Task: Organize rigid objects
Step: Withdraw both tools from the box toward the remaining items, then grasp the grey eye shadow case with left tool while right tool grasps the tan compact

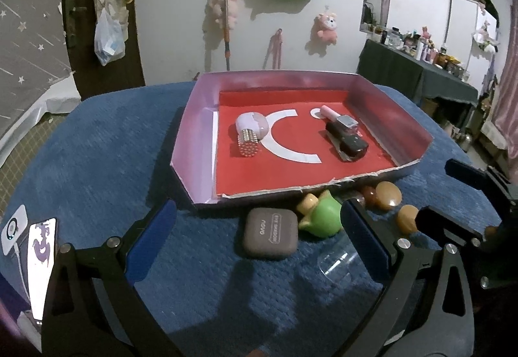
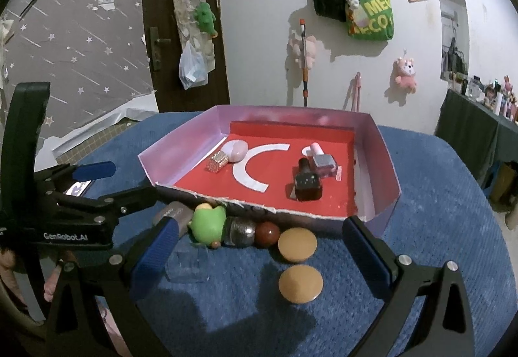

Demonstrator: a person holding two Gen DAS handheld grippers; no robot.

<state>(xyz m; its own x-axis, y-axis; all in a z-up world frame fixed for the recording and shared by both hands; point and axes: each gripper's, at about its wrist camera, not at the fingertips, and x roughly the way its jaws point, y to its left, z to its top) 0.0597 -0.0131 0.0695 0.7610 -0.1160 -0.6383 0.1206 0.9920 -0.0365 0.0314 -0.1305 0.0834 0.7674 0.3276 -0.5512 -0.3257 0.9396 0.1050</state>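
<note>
A red-floored tray with pink walls point(image 1: 194, 117) point(image 2: 181, 143) stands on the blue cloth. It holds a pink-and-silver studded bottle point(image 1: 249, 133) point(image 2: 226, 154), a black bottle point(image 1: 348, 141) point(image 2: 307, 184) and a pink bottle point(image 2: 322, 159). In front of the tray lie a brown eyeshadow case point(image 1: 270, 234), a green bottle point(image 1: 320, 214) point(image 2: 207, 226), a clear cup point(image 1: 340, 260) point(image 2: 186, 263), a silver ball point(image 2: 241, 230), a red ball point(image 2: 267, 234) and two tan round knobs point(image 2: 297, 243) point(image 2: 300, 284). My left gripper point(image 1: 259, 240) is open around the case. My right gripper point(image 2: 259, 255) is open around the knobs.
A phone point(image 1: 40, 253) and a white charger point(image 1: 13, 229) lie at the cloth's left edge. A dark table with bottles point(image 1: 421, 65) stands at the right. Plush toys and bags hang on the white wall point(image 2: 259, 33) behind.
</note>
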